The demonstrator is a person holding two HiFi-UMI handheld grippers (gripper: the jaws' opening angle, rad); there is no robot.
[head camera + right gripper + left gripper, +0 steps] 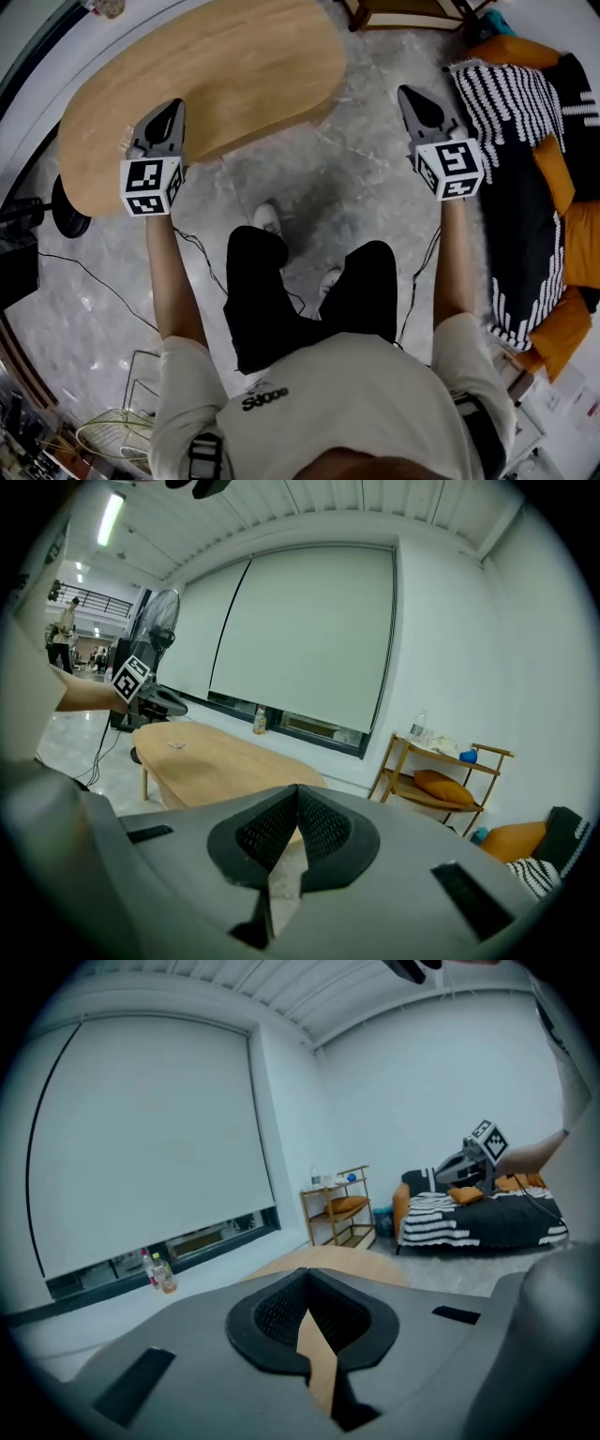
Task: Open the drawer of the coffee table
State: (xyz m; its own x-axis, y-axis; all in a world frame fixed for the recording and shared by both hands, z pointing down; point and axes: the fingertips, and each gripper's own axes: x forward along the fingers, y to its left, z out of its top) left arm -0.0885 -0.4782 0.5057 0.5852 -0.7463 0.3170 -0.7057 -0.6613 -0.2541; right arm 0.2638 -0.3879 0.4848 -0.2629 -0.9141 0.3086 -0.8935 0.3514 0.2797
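Nearby, striped sofa [514, 141] right of coffee table [206, 75], well apart.

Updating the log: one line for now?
left gripper shut, empty | right gripper shut, empty | oval light-wood coffee table ahead, drawer unseen

1. The desk [206, 75] lies ahead-left, with the left gripper [172, 108] over its near edge
2. The right gripper [410, 94] is over the floor [375, 169], between desk and bed [520, 197]
3. The shelf [441, 780] stands beyond the desk, beside the bed
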